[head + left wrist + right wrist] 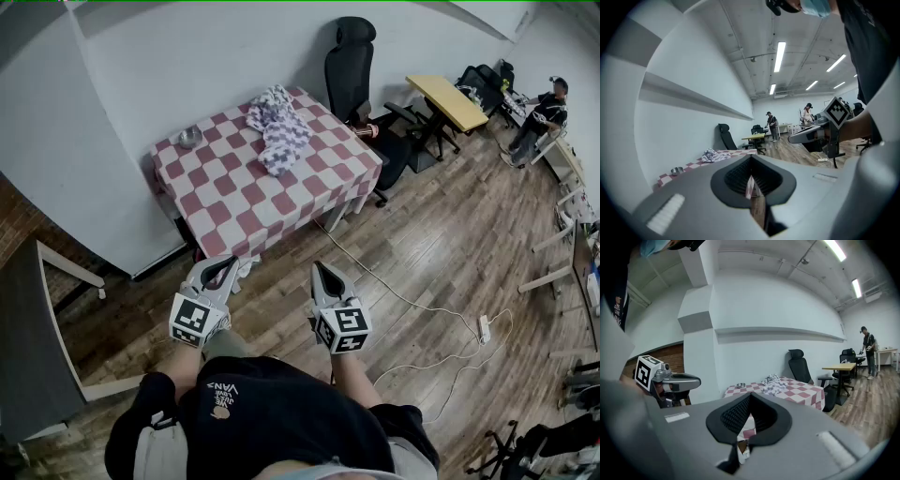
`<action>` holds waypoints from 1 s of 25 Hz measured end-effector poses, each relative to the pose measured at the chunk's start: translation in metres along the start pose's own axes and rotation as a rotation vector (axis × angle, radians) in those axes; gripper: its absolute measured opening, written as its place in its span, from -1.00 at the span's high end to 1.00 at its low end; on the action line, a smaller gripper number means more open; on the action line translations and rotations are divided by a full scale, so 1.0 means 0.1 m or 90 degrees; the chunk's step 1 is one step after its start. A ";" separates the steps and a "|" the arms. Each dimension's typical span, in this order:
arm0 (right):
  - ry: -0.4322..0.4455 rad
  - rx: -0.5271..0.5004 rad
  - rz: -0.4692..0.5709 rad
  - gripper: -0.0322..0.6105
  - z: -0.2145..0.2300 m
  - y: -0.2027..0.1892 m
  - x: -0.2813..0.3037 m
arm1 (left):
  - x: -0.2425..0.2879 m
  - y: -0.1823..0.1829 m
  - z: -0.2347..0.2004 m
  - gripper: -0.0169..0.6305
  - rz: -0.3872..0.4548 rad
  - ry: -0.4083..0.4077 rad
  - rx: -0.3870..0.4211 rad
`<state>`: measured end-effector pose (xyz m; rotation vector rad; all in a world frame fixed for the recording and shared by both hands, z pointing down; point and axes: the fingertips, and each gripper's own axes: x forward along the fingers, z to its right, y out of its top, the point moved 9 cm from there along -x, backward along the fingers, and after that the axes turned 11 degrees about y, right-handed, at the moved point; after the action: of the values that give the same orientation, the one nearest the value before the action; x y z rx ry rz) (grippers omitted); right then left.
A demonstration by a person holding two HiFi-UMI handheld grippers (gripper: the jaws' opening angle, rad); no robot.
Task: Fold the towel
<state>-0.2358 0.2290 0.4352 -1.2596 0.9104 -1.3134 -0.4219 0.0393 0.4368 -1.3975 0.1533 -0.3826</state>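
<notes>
A crumpled white-and-grey checked towel lies on the far part of a table with a red-and-white checked cloth. The same towel shows small in the left gripper view, and the towel also appears in the right gripper view. I stand well short of the table. My left gripper and right gripper are held side by side in front of my chest, both shut and with nothing in them, pointing toward the table.
A small metal bowl sits on the table's far left corner. A black office chair stands behind the table by the white wall. A white cable with a power strip runs over the wooden floor. A yellow desk and a person are far right.
</notes>
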 end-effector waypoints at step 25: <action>-0.130 0.038 0.022 0.62 0.61 0.47 1.89 | 1.69 -0.21 -1.65 0.31 -0.026 -0.154 0.008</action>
<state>-0.1479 0.0447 0.4332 -1.2998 0.7402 -1.1525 -0.3226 -0.1760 0.4482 -1.4239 -0.0754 -0.2447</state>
